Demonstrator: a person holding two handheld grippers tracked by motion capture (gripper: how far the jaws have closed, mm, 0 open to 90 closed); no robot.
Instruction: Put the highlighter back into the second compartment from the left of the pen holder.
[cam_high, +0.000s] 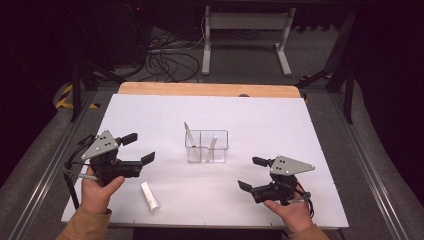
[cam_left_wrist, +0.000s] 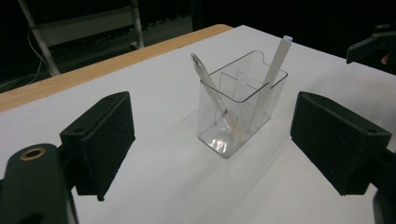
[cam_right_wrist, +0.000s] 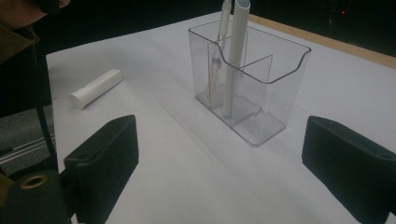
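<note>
No writing shows; my left gripper (cam_high: 138, 148) and right gripper (cam_high: 251, 173) gape wide, empty, flanking the clear plastic divided holder (cam_high: 206, 147) mid white table sheet (cam_high: 150, 112), dark room behind

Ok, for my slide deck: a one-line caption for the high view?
Two open hand-held grippers, left and right, flank a clear divided holder with two pens; white tube lies nearby.
</note>
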